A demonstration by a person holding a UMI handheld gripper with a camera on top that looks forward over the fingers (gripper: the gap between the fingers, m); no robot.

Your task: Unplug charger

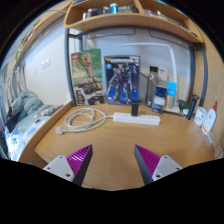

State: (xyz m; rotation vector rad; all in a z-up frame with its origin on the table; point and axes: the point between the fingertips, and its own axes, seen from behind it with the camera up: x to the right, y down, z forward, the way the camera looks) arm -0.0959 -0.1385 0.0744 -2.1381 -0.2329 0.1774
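Observation:
A white power strip lies on the wooden desk, well beyond my fingers. Its white cable is coiled to its left. Something white seems to stand plugged in at its left end, too small to tell. My gripper is open and empty, held above the desk's near part. Its two fingers with magenta pads stand wide apart with only bare desk between them.
Two boxes with pictures, a green one and a blue one, stand against the back wall. A shelf hangs above. Small items stand at the back right. White objects sit at the desk's right edge. A bed lies left.

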